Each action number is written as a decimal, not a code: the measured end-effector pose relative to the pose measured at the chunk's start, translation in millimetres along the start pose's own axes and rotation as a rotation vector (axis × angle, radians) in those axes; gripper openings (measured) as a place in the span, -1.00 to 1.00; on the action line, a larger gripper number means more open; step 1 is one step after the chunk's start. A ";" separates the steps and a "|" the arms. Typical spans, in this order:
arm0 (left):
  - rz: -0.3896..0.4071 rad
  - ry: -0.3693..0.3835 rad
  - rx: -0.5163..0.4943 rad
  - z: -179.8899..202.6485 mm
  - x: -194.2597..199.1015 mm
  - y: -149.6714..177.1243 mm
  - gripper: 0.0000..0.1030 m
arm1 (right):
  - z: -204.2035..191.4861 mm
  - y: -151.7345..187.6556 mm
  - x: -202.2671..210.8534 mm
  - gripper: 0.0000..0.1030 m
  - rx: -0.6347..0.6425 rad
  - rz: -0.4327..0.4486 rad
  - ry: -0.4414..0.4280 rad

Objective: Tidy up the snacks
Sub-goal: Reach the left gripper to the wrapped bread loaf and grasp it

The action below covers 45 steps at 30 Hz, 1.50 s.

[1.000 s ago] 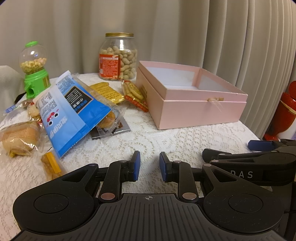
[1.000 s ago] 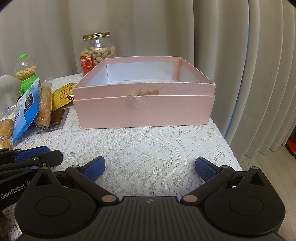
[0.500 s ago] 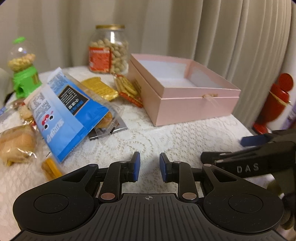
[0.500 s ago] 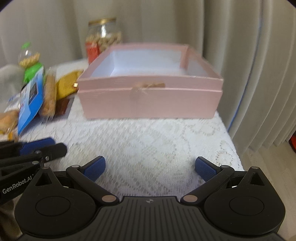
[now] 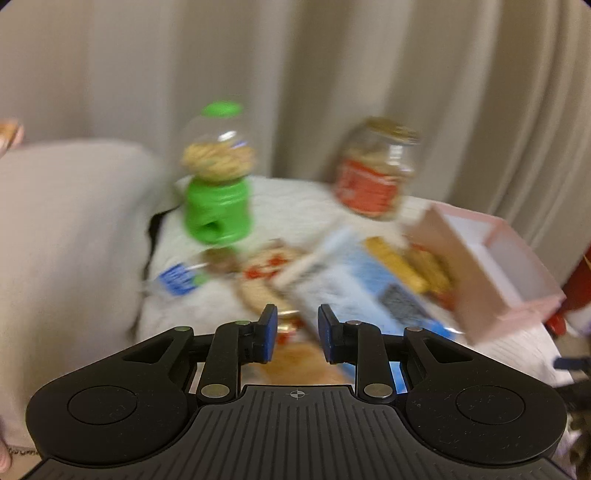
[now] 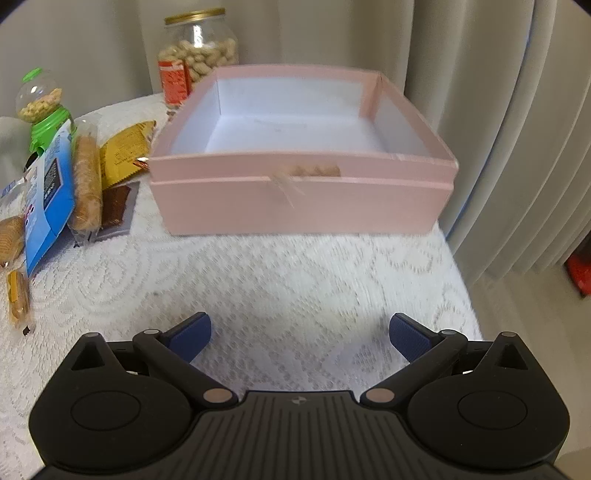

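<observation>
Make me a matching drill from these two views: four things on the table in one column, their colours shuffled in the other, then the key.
Things:
1. gift box
2. candy dispenser base
3. peanut jar lid
4. large snack bag

Colours:
A. gold
B. blue
C. pink
D. green

Pairs: 1-C, 2-D, 3-A, 4-B

We see a lace-covered bench (image 6: 295,280) carrying a pink box (image 6: 301,199), peanut jar (image 6: 199,51), green candy dispenser (image 6: 42,107) and snack packets (image 6: 86,181) directly on it.
</observation>
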<state>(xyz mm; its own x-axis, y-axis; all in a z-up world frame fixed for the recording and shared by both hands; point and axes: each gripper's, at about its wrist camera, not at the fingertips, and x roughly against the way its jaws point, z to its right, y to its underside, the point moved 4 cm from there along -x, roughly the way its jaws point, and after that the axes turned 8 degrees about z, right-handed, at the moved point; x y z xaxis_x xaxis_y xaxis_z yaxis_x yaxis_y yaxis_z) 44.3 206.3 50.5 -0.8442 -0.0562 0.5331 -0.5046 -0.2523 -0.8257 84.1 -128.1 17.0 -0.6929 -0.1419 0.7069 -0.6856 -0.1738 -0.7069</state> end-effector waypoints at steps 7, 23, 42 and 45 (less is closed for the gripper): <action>-0.087 0.066 0.042 -17.0 -15.3 25.1 -0.44 | -40.9 -4.9 32.6 0.99 0.093 0.084 -0.132; -0.077 0.171 -0.264 38.4 50.2 58.6 -0.43 | -66.5 5.1 42.4 0.99 0.126 0.080 -0.187; -0.078 0.164 -0.428 60.8 65.9 79.7 -0.36 | -121.9 -3.9 26.9 -0.47 0.164 0.041 -0.359; -0.073 0.161 -0.458 68.6 62.3 82.5 -0.34 | -94.1 -2.8 29.1 -0.49 0.111 0.047 -0.315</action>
<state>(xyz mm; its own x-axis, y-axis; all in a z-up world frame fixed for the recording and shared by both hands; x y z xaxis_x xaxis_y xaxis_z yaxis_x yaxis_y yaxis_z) -37.5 115.7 28.3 -0.8028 0.1051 0.5869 -0.5605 0.2026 -0.8030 44.9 -40.1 37.3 -0.6083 -0.4439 0.6579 -0.6136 -0.2628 -0.7446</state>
